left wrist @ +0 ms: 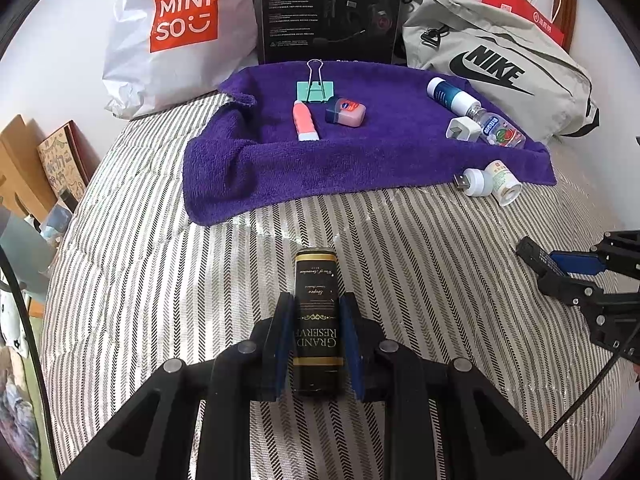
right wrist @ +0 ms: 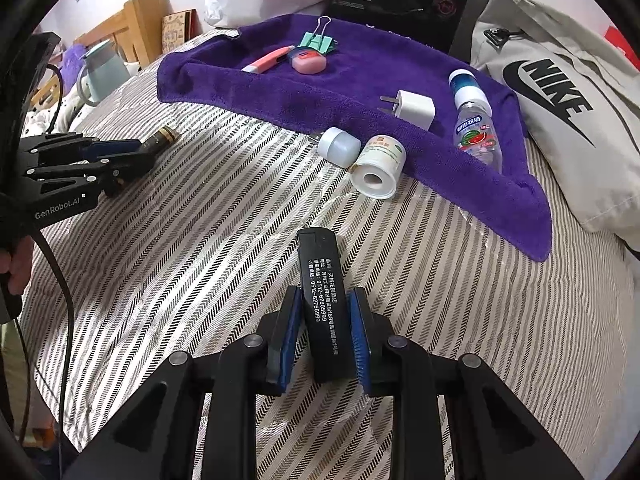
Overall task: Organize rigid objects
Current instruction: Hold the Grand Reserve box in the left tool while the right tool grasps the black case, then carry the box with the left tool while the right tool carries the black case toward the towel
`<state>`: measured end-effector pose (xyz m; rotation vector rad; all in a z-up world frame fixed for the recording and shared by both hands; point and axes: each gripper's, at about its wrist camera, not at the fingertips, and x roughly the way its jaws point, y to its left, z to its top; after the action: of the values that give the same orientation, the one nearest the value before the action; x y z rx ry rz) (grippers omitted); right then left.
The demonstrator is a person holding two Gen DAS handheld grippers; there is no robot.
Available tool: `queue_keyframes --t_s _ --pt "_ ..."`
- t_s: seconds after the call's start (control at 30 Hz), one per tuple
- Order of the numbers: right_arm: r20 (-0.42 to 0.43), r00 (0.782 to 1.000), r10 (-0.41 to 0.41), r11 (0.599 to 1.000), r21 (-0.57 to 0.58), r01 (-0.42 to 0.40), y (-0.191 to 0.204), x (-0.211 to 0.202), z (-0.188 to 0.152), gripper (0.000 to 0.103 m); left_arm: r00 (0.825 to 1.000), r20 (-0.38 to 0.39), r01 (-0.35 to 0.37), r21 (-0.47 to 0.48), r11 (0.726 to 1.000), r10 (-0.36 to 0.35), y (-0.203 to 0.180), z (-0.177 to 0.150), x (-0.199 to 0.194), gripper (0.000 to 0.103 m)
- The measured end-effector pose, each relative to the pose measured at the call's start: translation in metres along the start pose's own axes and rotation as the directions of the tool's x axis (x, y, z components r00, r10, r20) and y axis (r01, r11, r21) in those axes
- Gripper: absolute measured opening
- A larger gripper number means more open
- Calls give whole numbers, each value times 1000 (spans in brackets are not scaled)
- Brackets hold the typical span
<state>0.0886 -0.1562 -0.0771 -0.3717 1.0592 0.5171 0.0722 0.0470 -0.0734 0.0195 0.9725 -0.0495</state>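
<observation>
My left gripper (left wrist: 316, 312) is shut on a black and gold "Grand Reserve" box (left wrist: 316, 304), held over the striped bedcover; it also shows in the right wrist view (right wrist: 162, 138). My right gripper (right wrist: 325, 308) is shut on a black lighter (right wrist: 322, 292) with white print, also seen in the left wrist view (left wrist: 540, 258). On the purple towel (left wrist: 340, 160) lie a green binder clip (left wrist: 316, 88), a pink knife (left wrist: 306, 122), a pink tin (left wrist: 346, 111), a white charger plug (left wrist: 462, 129) and two small bottles (left wrist: 452, 96) (left wrist: 500, 130).
A white USB lamp (left wrist: 476, 182) and a white tape roll (left wrist: 505, 184) lie at the towel's front right edge. Behind the towel stand a Miniso bag (left wrist: 176, 28), a black box (left wrist: 332, 12) and a Nike bag (left wrist: 500, 68). Wooden furniture (left wrist: 24, 168) is at the left.
</observation>
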Motion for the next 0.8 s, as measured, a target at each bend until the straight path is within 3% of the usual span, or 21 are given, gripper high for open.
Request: queue_keyframes --t_s 0.8 --pt "42 998 35 999 13 -36 -7 -21 1 22 1000 19 -4 -20 1000 4 1 7 -17 22"
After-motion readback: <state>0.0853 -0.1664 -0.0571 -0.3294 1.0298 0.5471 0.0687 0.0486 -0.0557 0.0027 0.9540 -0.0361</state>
